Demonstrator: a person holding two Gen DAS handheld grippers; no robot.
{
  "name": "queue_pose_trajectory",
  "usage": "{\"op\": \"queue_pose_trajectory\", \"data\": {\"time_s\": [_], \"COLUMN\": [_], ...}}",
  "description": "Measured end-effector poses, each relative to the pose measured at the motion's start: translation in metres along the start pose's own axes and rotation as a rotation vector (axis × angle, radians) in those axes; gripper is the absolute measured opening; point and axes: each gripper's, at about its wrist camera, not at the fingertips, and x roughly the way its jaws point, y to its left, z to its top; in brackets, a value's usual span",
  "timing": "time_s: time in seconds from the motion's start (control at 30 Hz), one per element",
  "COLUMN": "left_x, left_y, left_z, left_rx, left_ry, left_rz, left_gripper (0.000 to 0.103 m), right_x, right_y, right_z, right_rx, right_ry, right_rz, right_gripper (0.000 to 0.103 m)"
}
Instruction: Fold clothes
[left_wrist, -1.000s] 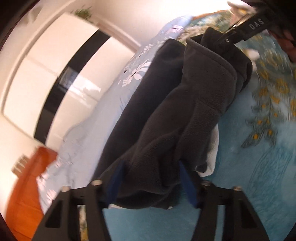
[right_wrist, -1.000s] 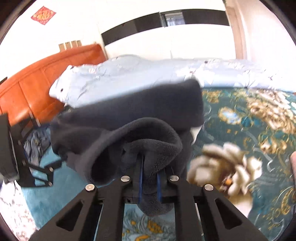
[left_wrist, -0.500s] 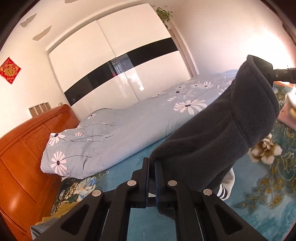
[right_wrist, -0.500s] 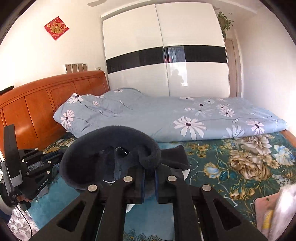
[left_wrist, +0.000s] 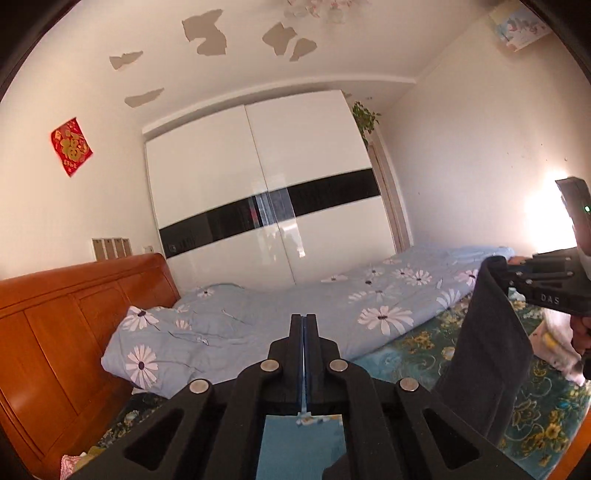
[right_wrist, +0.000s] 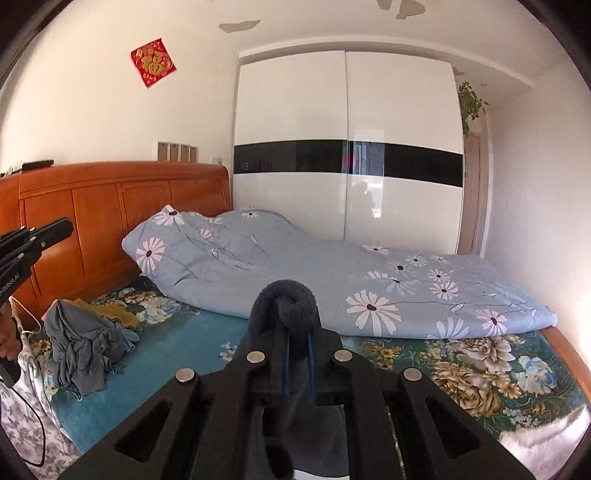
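A dark grey fleece garment (right_wrist: 288, 306) is pinched in my right gripper (right_wrist: 297, 354), bunched over the fingertips and hanging down below it. In the left wrist view the same garment (left_wrist: 487, 347) hangs as a dark sheet from the right gripper (left_wrist: 517, 273) at the far right, above the bed. My left gripper (left_wrist: 303, 332) is shut, its fingers pressed together with nothing between them, and points at the wardrobe over the bed. Its tip also shows at the left edge of the right wrist view (right_wrist: 48, 230).
A pale blue floral duvet (right_wrist: 332, 273) lies along the far side of the bed. A pile of grey and yellow clothes (right_wrist: 88, 332) sits by the orange wooden headboard (right_wrist: 110, 214). The teal flowered bedspread (right_wrist: 480, 369) covers the near side. A white wardrobe (right_wrist: 347, 147) stands behind.
My left gripper has let go of the fleece and now stands shut and empty, raised toward the room. The garment now hangs from the right gripper alone, lifted off the bed.
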Motion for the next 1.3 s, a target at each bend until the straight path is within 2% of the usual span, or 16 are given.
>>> {"op": "queue_pose_trajectory", "data": {"time_s": [0.13, 0.27, 0.3, 0.33, 0.37, 0.4, 0.47, 0.57, 0.73, 0.8, 0.93, 0.97, 1.0, 1.03, 1.1, 1.3], "left_x": [0.029, 0.04, 0.041, 0.042, 0.044, 0.045, 0.049, 0.059, 0.07, 0.07, 0.083, 0.088, 0.09, 0.091, 0.092, 0.078], "left_y": [-0.034, -0.081, -0.094, -0.106, -0.117, -0.128, -0.146, -0.16, -0.195, -0.208, -0.217, -0.21, -0.199, -0.189, -0.17, -0.11], "left_z": [-0.064, -0.108, -0.117, -0.122, -0.128, -0.132, -0.136, -0.14, -0.145, -0.146, -0.155, -0.156, -0.156, -0.154, -0.147, -0.1], "left_rx": [-0.015, -0.085, -0.097, -0.105, -0.112, -0.111, -0.101, -0.107, -0.077, -0.028, 0.041, 0.013, -0.039, -0.078, -0.12, -0.181], "left_ry": [0.131, 0.231, 0.253, 0.27, 0.287, 0.288, 0.29, 0.297, 0.31, 0.296, 0.296, 0.313, 0.323, 0.329, 0.332, 0.229], "left_rz": [-0.09, -0.204, -0.221, -0.235, -0.249, -0.249, -0.227, -0.154, -0.134, -0.11, 0.017, 0.021, 0.006, 0.0, 0.03, 0.135], "left_gripper": [0.004, 0.005, 0.014, 0.034, 0.046, 0.057, 0.059, 0.073, 0.078, 0.08, 0.079, 0.078, 0.066, 0.042, 0.014, 0.012], "right_x": [0.025, 0.036, 0.038, 0.041, 0.043, 0.044, 0.044, 0.041, 0.037, 0.035, 0.029, 0.027, 0.025, 0.024, 0.02, -0.002], "right_y": [-0.002, 0.001, 0.002, 0.003, 0.003, 0.003, 0.001, -0.005, -0.012, -0.015, -0.022, -0.023, -0.024, -0.025, -0.025, -0.023], "right_z": [-0.001, 0.011, 0.013, 0.013, 0.013, 0.013, 0.011, 0.007, 0.004, 0.002, 0.002, 0.002, 0.001, 0.001, 0.002, 0.013], "right_rx": [0.019, 0.033, 0.033, 0.034, 0.038, 0.042, 0.047, 0.057, 0.088, 0.091, 0.1, 0.101, 0.101, 0.097, 0.095, 0.104], "right_ry": [0.026, 0.018, 0.017, 0.017, 0.017, 0.017, 0.017, 0.016, 0.017, 0.019, 0.015, 0.015, 0.016, 0.016, 0.017, -0.026], "right_rz": [0.005, 0.01, 0.012, 0.015, 0.021, 0.029, 0.035, 0.042, 0.063, 0.061, 0.056, 0.055, 0.053, 0.048, 0.037, 0.004], "right_gripper": [0.008, 0.008, 0.008, 0.008, 0.008, 0.008, 0.008, 0.008, 0.008, 0.008, 0.008, 0.008, 0.008, 0.008, 0.008, 0.008]}}
